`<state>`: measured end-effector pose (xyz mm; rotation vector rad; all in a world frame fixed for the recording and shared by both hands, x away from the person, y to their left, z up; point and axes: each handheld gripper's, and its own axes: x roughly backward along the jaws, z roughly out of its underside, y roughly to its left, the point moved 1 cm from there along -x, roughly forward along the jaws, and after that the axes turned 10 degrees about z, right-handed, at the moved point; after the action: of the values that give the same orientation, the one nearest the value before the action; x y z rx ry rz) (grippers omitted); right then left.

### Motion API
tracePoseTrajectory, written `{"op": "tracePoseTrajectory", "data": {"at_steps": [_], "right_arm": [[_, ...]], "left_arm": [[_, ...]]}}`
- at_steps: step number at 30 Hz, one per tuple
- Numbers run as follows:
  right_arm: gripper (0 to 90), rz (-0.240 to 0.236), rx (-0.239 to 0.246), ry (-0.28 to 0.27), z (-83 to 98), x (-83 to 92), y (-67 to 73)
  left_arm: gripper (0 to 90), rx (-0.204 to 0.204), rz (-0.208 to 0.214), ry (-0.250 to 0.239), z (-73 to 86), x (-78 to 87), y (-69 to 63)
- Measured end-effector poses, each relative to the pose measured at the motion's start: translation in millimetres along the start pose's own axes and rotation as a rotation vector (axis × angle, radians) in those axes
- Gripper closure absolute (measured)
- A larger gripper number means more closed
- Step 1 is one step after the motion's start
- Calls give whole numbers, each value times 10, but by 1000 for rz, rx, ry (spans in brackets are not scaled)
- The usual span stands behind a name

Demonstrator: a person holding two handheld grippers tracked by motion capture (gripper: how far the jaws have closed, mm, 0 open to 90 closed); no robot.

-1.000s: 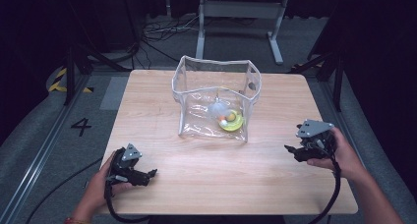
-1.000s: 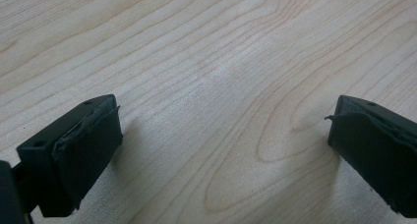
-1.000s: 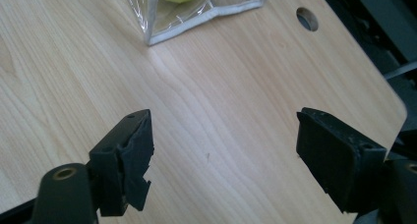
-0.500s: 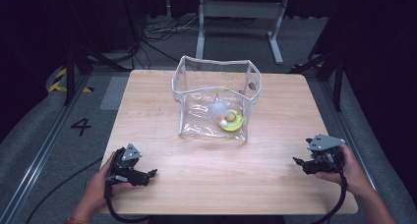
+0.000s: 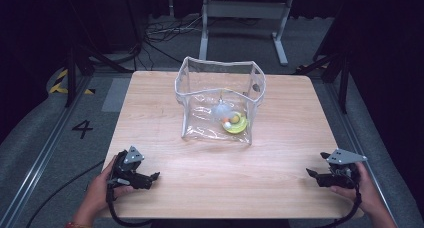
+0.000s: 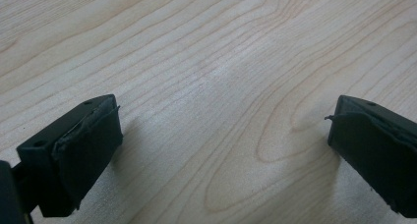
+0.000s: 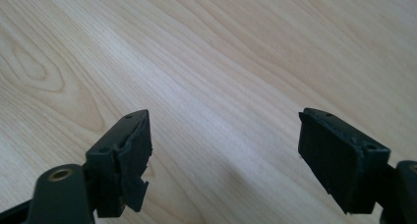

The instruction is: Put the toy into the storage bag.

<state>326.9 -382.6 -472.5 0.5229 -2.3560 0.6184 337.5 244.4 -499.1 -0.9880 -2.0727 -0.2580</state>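
Plastic, clear and thin, makes up the bag (image 5: 220,100) that stands open-mouthed at the middle of the bench (image 5: 280,153), a little toward the far side, well apart from both hands. Its walls bow and crease, and the white-edged rim sags between the corners, so I judge it soft, light and quick to collapse or slide on the smooth wood if pushed from one side alone. At the bottom right of its inside lie a yellow-green dish (image 5: 236,125) with what look like small balls (image 5: 234,119) on it, one orange and one pale, and a crumpled bit of clear wrap above them; they are too small to name more surely. They seem light, and the balls would likely roll if the bag were tipped. The best hold, to my eye, is the stiffer rim or a seamed corner, pinched through the film, with the other hand steadying the opposite wall; a grip low on the slack side panel would probably just bunch the film. The left tool (image 5: 134,172) rests at the near left corner of the bench in the person's hand, its jaws spread wide and empty, with bare wood grain between them in the left gripper view (image 6: 223,150). The right tool (image 5: 334,172) sits at the near right edge, likewise gaping with nothing between the jaws in the right gripper view (image 7: 223,155).
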Motion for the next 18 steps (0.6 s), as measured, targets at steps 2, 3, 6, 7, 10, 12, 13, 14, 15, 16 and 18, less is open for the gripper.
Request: {"op": "tracePoseTrajectory", "data": {"at_steps": [2, 3, 6, 7, 10, 12, 13, 14, 15, 16, 18], "right_arm": [[211, 6, -28, -3, 72, 1, -21], [210, 7, -43, -9, 93, 4, -28], [211, 4, -112, -22, 179, -6, -56], [210, 6, -125, -23, 202, -14, -62], [218, 29, -179, -31, 275, -56, -87], [209, 42, -205, -23, 318, -106, -89], [196, 48, -220, -16, 332, -128, -88], [184, 51, -230, -11, 331, -134, -94], [166, 57, -232, -6, 330, -136, -93], [152, 62, -237, -2, 327, -142, -93], [152, 61, -247, 4, 326, -149, -99]], "left_arm": [[1, 2, 2, 0, 0, -1, -1], [1, 1, 2, 0, 0, -1, -1], [1, 1, 2, 0, 0, 0, -1], [1, 0, 1, 0, 0, 0, 0], [1, 2, 2, 0, 0, -1, -1], [1, 0, 0, 0, 0, 0, 0], [1, 2, -1, -1, 0, -1, -1], [1, 1, 0, -1, 0, -1, -1], [0, 1, -1, -1, 0, -1, -1], [1, -1, -5, -2, -1, -1, 1], [0, 3, -2, 0, 1, -1, -2]]}}
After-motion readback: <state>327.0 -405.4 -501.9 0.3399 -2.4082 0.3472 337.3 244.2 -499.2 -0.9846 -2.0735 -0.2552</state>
